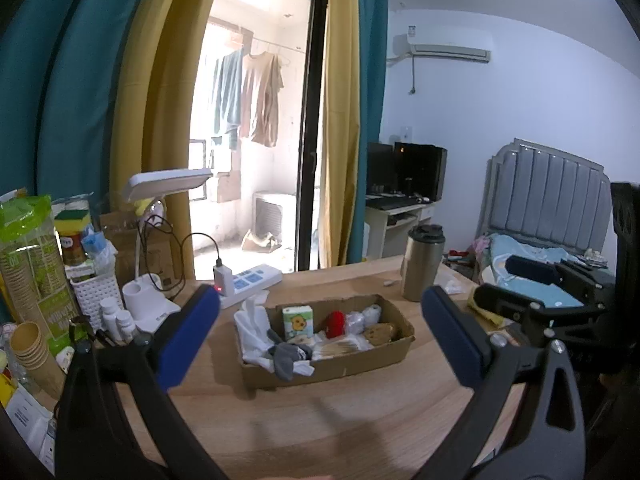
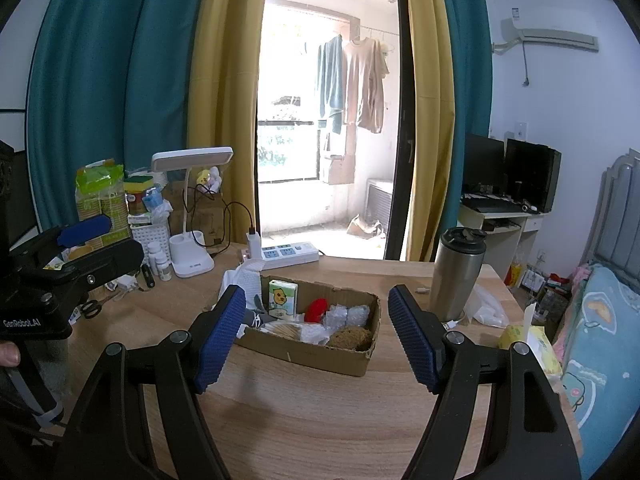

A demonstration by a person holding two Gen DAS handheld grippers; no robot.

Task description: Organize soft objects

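A shallow cardboard box [image 2: 352,356] sits mid-table, holding soft items. A tissue pack [image 2: 282,300] stands upright at its far left, a red plush [image 2: 317,309] beside it, and a brown sponge [image 2: 352,338] lies near right.

Daylight pours through the balcony door [image 2: 332,120], blown out to near white, leaving the room dimmer and bluish. Soft shadows fall on the table [image 1: 320,420] toward the camera. Fisheye bends the curtains [image 1: 80,100]; corners go black.
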